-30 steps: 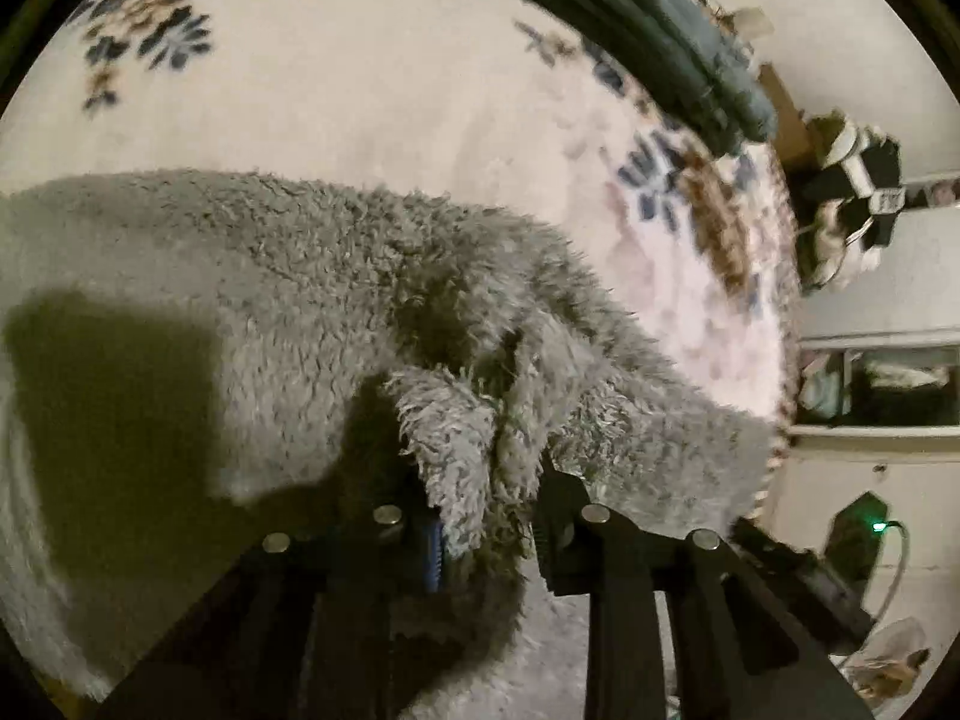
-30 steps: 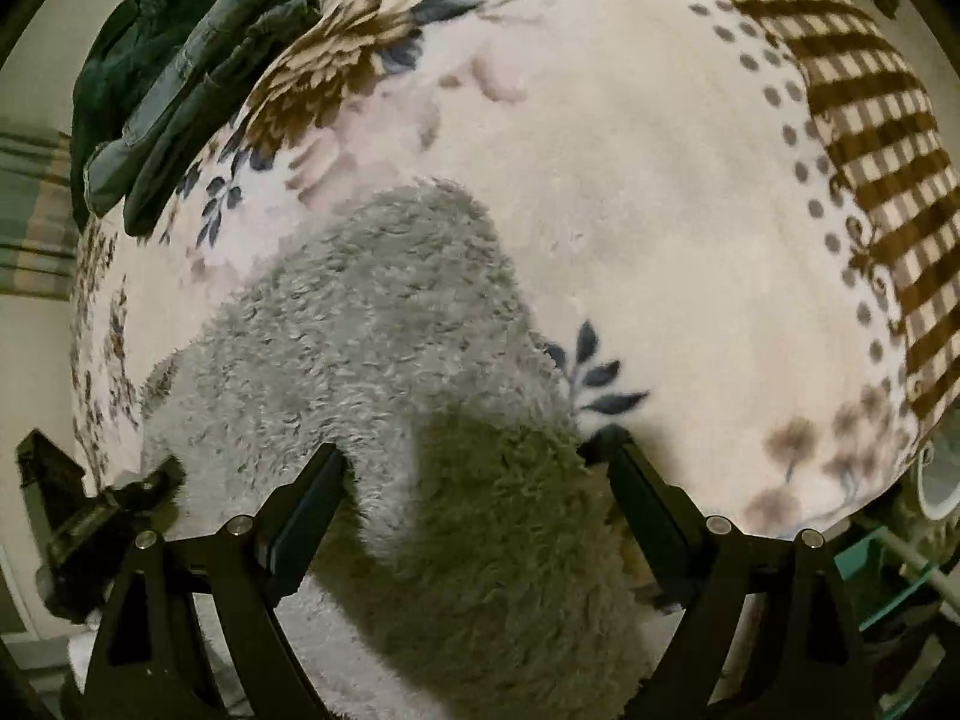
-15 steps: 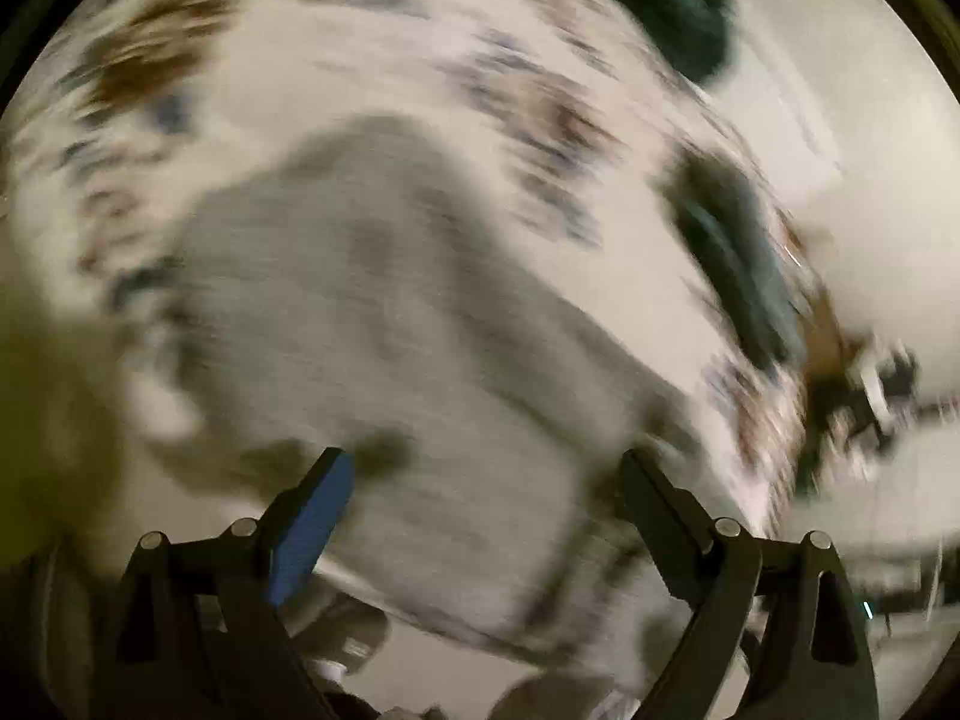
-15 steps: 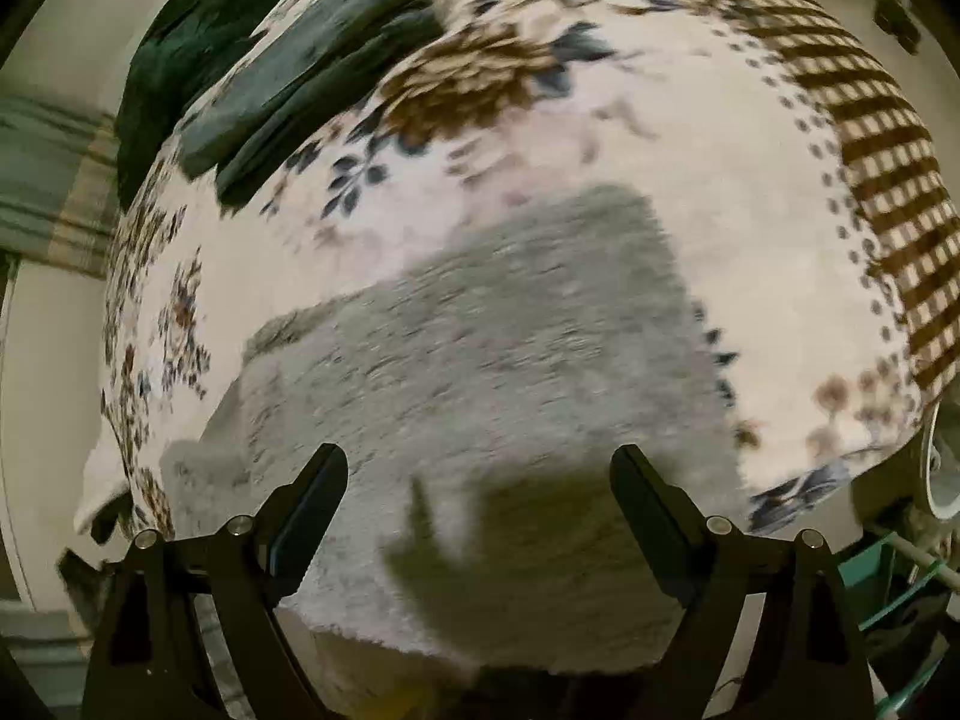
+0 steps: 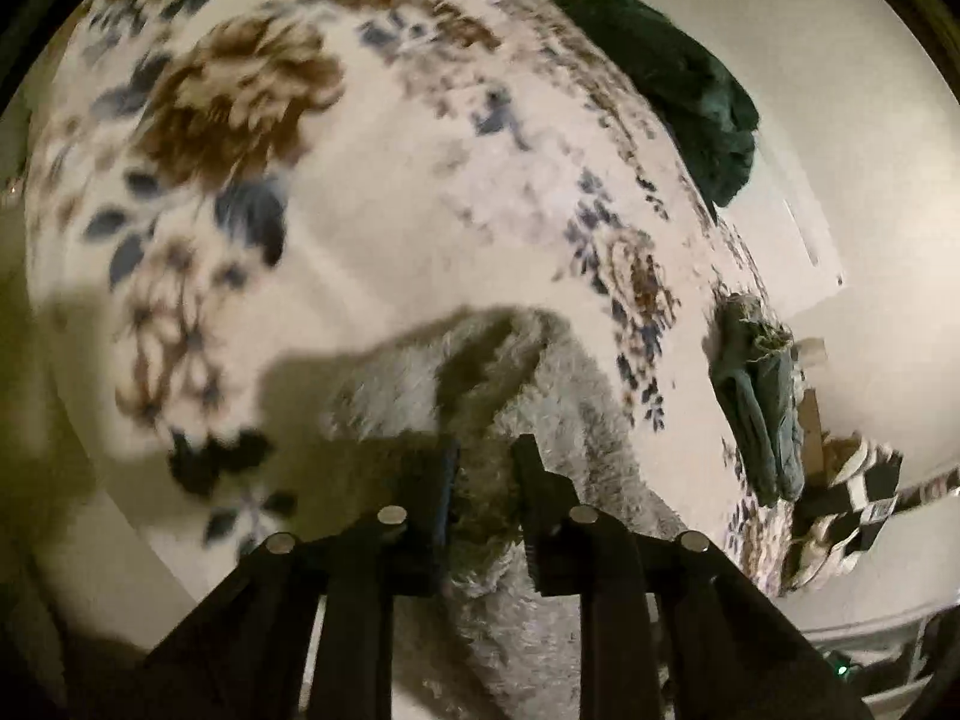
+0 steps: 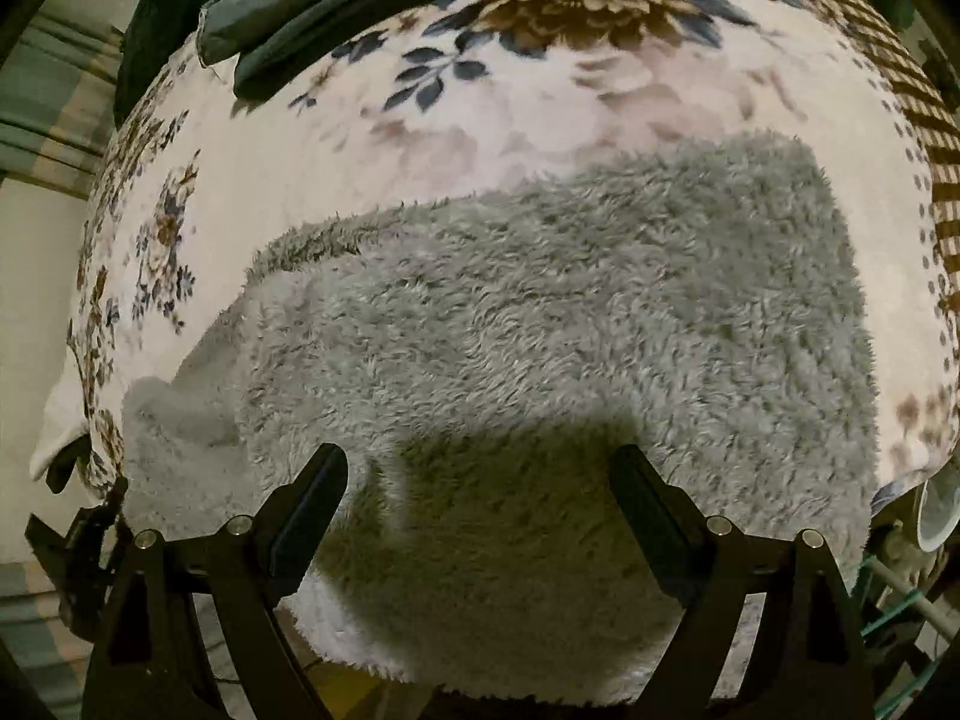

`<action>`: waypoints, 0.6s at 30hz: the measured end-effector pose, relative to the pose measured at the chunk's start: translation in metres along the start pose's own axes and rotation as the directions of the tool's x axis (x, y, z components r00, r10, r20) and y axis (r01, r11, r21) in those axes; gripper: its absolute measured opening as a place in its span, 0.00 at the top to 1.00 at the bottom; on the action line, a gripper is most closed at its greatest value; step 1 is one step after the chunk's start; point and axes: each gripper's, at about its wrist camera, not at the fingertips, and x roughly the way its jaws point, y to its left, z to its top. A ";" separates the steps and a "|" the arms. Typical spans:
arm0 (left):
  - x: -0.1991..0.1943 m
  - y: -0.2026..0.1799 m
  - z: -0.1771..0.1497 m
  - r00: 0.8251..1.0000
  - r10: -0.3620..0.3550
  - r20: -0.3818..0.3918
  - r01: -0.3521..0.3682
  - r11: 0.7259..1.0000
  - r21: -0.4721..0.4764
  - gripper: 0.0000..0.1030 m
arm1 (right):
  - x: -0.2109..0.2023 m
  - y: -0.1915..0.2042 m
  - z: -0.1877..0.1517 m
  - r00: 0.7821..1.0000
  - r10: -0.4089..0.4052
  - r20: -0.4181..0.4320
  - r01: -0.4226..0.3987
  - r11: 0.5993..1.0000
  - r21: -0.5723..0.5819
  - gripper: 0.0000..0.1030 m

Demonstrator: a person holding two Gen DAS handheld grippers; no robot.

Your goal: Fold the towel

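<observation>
Grey fluffy towel [image 5: 510,420] sits low in your frame – your left gripper [image 5: 485,480] is closing on it, right gripper [image 6: 480,516] spread wide. Grab too little and it slips out.

towel [image 6: 540,324]: grey, fluffy | lying doubled over on floral blanket | near edge overhanging

Setting, as I read it from my feeds: a home bedroom. Evidence: floral fleece blanket [image 6: 540,90] spread over a bed, dark green clothing [image 6: 336,6] heaped at its far edge, striped bedding [image 6: 42,120] beyond, plain pale wall [image 5: 840,120].
</observation>
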 end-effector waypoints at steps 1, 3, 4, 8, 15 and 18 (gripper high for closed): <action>0.001 0.004 0.005 1.000 0.013 0.017 -0.013 1.000 -0.005 0.94 | 0.001 0.000 -0.001 1.000 -0.001 -0.001 0.001 1.000 0.002 0.11; 0.005 0.024 0.015 0.998 0.054 0.018 -0.054 0.998 -0.041 0.94 | 0.001 0.000 -0.001 1.000 0.001 -0.001 -0.001 1.000 0.005 0.11; 0.011 0.034 0.019 0.998 0.068 0.003 -0.068 0.995 -0.069 0.94 | 0.001 0.000 -0.002 1.000 0.002 -0.002 -0.002 1.000 0.006 0.11; 0.009 0.059 0.021 0.997 -0.053 -0.052 0.041 0.977 -0.207 0.83 | 0.000 -0.001 -0.003 1.000 0.009 -0.003 -0.009 1.000 0.013 0.11; 0.001 0.071 -0.014 0.989 -0.131 -0.073 0.110 0.962 -0.248 0.16 | 0.000 -0.010 -0.004 0.999 0.033 -0.009 -0.033 0.998 0.053 0.11; 0.016 0.075 -0.028 0.989 -0.105 -0.101 0.077 0.965 -0.250 0.16 | 0.001 -0.005 -0.004 0.999 0.034 -0.009 -0.034 0.999 0.039 0.11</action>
